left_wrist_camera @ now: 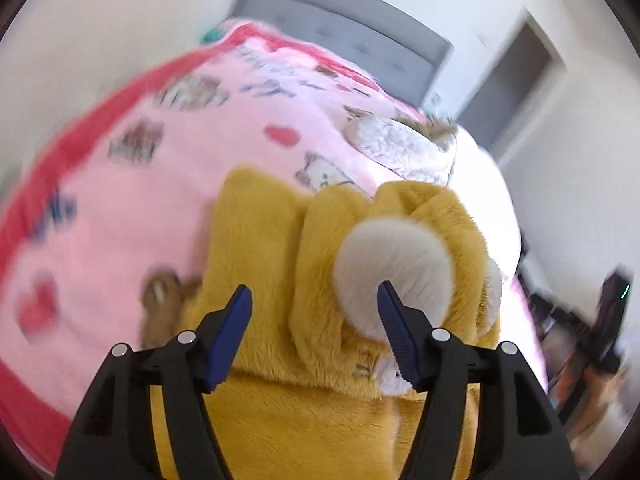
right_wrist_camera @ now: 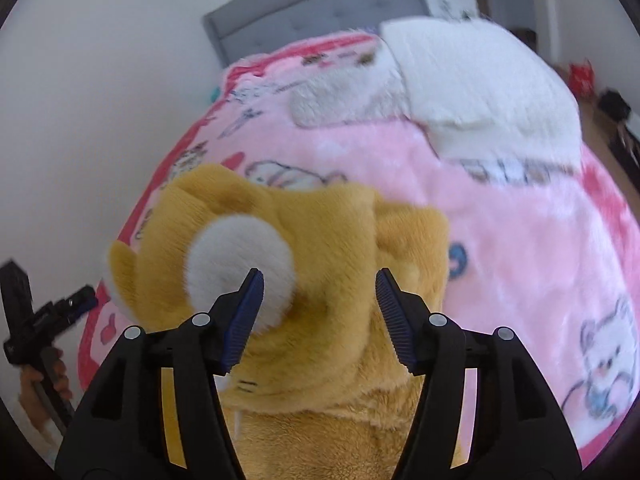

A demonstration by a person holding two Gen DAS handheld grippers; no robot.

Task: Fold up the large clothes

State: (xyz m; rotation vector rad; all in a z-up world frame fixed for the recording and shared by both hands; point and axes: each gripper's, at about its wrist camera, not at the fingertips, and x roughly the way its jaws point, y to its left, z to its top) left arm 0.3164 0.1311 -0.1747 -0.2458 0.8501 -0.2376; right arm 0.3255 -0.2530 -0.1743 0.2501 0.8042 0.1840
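A fluffy mustard-yellow garment [left_wrist_camera: 280,248] with a round white patch [left_wrist_camera: 394,264] lies bunched on the pink blanket [left_wrist_camera: 168,200]. My left gripper [left_wrist_camera: 314,294] is open and empty, its jaws wide apart just above the garment. In the right wrist view the same garment [right_wrist_camera: 328,232] and its white patch [right_wrist_camera: 236,256] lie below my right gripper [right_wrist_camera: 319,278], which is also open and empty. The left gripper [right_wrist_camera: 86,298] shows at the far left edge of that view, held in a hand.
The pink blanket [right_wrist_camera: 520,240] with a red border covers a bed with a grey headboard [left_wrist_camera: 344,28]. A white folded cloth [right_wrist_camera: 480,88] lies at the bed's far right. A patterned cushion [left_wrist_camera: 404,148] lies beyond the garment. A doorway [left_wrist_camera: 516,76] and clutter [left_wrist_camera: 592,340] are at right.
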